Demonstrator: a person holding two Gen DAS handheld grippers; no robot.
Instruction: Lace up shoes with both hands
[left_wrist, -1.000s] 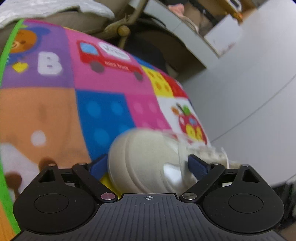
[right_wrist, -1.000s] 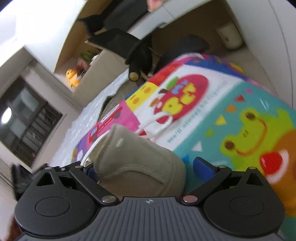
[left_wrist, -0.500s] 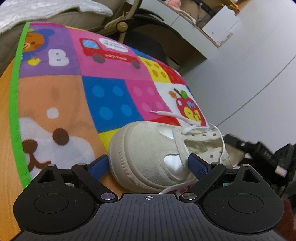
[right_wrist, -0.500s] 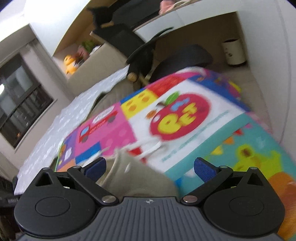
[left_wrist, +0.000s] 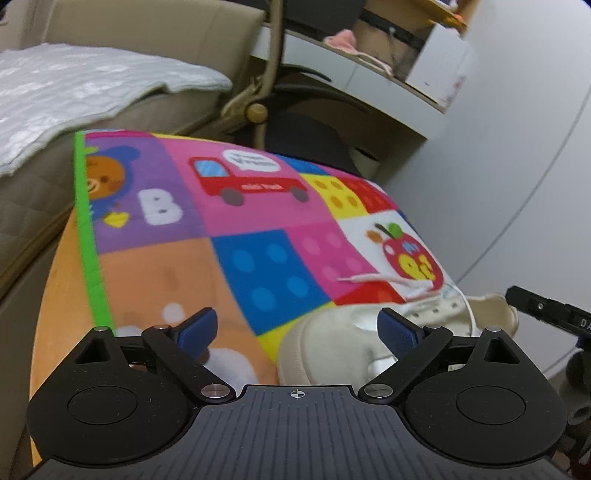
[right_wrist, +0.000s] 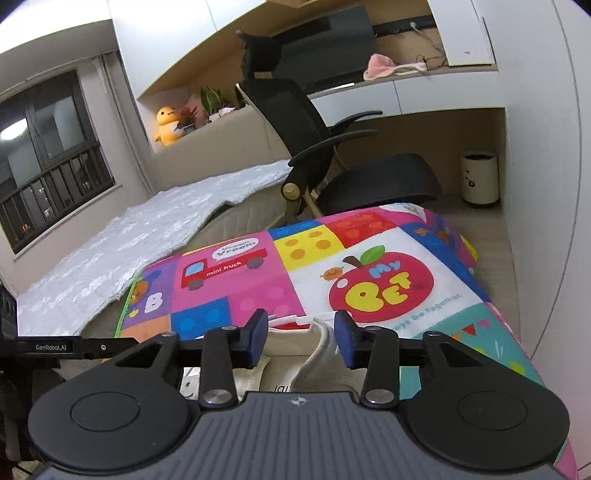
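Underfoot, so to speak, everything rests on a bright play mat (left_wrist: 236, 229), patchwork squares with a bear, a letter B, a red truck and an apple. In the left wrist view a bed (left_wrist: 74, 85) with a pale quilted cover fills the upper left, a chair base (left_wrist: 258, 107) stands at upper centre, and a white desk (left_wrist: 388, 85) runs toward the upper right beside a plain wall. In the right wrist view a dark window (right_wrist: 48, 147) sits at the left, a yellow plush toy (right_wrist: 168, 125) on a ledge, a black chair (right_wrist: 332, 147) at centre, and a small white bin (right_wrist: 480, 177) at the right.

The shoe (left_wrist: 332, 350), cream canvas, lies at the lower right of the left wrist view, its lace (left_wrist: 373, 278) trailing over the mat. The left gripper (left_wrist: 299, 328) stands wide open, gripping nothing, with only the toe reaching between its fingers. The right gripper (right_wrist: 299, 334) is closing; the shoe's upper edge sits between the fingers, though whether the pads press on it I cannot tell.

Compared with a second ago, both views show far more of the room, and the shoe has slid from centre to the lower right of the left view.
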